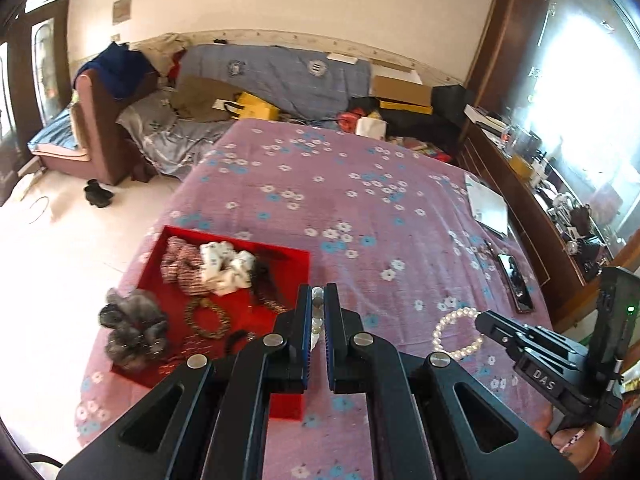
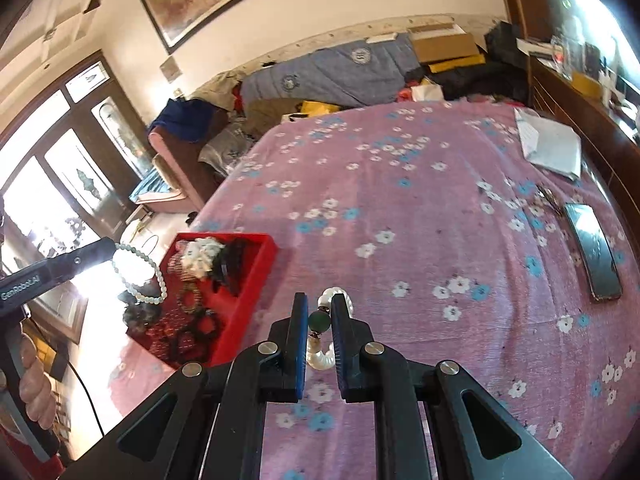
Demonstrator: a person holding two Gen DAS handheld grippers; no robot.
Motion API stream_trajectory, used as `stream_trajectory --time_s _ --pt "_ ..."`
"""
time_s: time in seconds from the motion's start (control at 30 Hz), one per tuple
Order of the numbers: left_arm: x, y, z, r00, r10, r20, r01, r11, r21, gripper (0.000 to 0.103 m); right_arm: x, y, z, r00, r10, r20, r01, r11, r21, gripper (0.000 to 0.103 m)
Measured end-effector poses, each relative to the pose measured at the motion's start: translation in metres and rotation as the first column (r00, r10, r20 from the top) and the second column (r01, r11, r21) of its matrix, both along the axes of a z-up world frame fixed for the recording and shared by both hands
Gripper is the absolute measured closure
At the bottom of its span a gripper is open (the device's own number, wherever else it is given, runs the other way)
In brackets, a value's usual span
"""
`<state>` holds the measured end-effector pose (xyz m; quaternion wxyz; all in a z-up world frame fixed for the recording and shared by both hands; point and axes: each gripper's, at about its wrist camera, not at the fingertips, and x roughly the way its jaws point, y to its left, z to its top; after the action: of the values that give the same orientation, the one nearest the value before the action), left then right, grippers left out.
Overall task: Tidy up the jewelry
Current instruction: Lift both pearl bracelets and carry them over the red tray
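Note:
A red tray [image 1: 298,258] lies at the front left of the pink floral bed and holds scrunchies [image 1: 208,264] and bead bracelets [image 1: 206,318]; it also shows in the right wrist view [image 2: 256,280]. My left gripper [image 1: 318,300] is shut on a pale bead bracelet [image 1: 317,322] just right of the tray; in the right wrist view that bracelet [image 2: 140,270] hangs from its tip above the tray. My right gripper [image 2: 320,308] is shut on a white pearl bracelet [image 2: 320,356] with a green bead [image 2: 319,320]. In the left wrist view the pearl bracelet [image 1: 456,334] hangs from the right gripper [image 1: 486,322].
A grey scrunchie [image 1: 132,326] sits on the tray's left edge. A black phone [image 2: 594,256] and white papers [image 2: 550,146] lie on the bed's right side. A cluttered sofa [image 1: 276,80] stands behind the bed and a wooden dresser [image 1: 532,200] stands to the right.

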<state>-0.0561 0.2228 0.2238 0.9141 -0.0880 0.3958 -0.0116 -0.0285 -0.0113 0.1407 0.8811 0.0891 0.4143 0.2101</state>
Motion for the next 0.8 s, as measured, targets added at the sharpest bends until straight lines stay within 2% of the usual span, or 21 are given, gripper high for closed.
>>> stream_trajectory --time_s 0.43,0.63,0.8 --pt "-0.032 0.013 0.016 0.997 0.078 0.03 -0.081 0.987 0.139 0.098 -0.03 0.054 0.026 0.99 0.13 0.059 -0.129 0.991 -0.023 0.09" --pt "-0.037 0.017 0.015 0.995 0.094 0.034 -0.098 0.981 0.167 0.098 -0.035 0.072 0.032 0.982 0.174 0.076 -0.172 0.985 -0.034 0.09" --pt "-0.038 0.021 0.012 0.995 0.098 0.027 -0.101 0.982 0.162 0.098 -0.037 0.082 0.034 0.977 0.2 0.076 -0.197 0.979 -0.045 0.09"
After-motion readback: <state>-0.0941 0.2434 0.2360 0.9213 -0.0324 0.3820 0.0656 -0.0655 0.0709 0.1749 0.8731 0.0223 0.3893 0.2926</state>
